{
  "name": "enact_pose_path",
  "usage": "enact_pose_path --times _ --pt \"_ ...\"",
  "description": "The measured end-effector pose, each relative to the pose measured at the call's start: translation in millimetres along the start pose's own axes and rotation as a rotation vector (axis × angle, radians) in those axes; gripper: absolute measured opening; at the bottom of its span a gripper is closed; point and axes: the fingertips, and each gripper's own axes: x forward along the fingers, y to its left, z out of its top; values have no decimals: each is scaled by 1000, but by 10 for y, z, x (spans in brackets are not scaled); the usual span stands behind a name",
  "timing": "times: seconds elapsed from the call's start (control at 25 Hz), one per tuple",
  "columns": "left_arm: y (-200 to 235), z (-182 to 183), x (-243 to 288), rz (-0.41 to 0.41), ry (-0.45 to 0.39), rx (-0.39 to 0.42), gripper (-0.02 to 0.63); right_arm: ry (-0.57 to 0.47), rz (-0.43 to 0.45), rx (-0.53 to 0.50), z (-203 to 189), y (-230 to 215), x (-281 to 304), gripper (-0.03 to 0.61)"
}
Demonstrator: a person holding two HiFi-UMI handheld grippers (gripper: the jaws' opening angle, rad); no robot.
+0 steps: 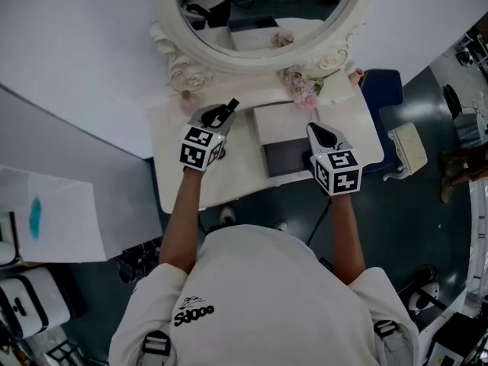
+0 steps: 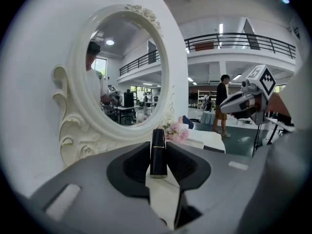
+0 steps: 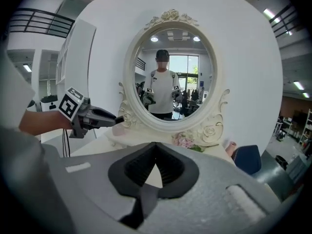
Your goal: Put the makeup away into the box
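Observation:
A black lipstick tube (image 2: 158, 152) stands upright between the pads of my left gripper (image 2: 158, 167), which is shut on it. In the head view the left gripper (image 1: 227, 110) hovers over the white vanity table (image 1: 175, 151), left of the box, with the lipstick (image 1: 232, 104) poking out of its tip. The open white box (image 1: 259, 132) with a dark inside sits at the table's middle. My right gripper (image 1: 312, 129) is above the box's right side, jaws shut and empty. In the right gripper view the right gripper (image 3: 156, 145) faces the mirror, with the left gripper (image 3: 92, 116) at its left.
An oval mirror (image 1: 255, 14) in an ornate white frame stands at the table's back, pink flowers (image 1: 303, 88) at its foot. A small pink pot (image 1: 187, 95) sits at the back left. A blue chair (image 1: 381, 97) is right of the table. White walls close the left.

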Motion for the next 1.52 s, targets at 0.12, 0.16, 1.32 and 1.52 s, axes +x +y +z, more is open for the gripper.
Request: enact_pose_path --times 0.12,0.16,1.32,1.52 --pt "-294 254 115 -81 -26 42 118 -1 -49 25 -82 -174 -185 3" --pt "-392 316 161 -107 -30 54 118 0 -66 35 -116 -229 -244 3" --pt "-2337 -1215 1771 -441 514 124 118 165 -257 325 -1550 -834 -1209 3" --pt "-2381 -1305 1948 -404 499 63 120 183 -255 337 -1716 -903 -1253 3"
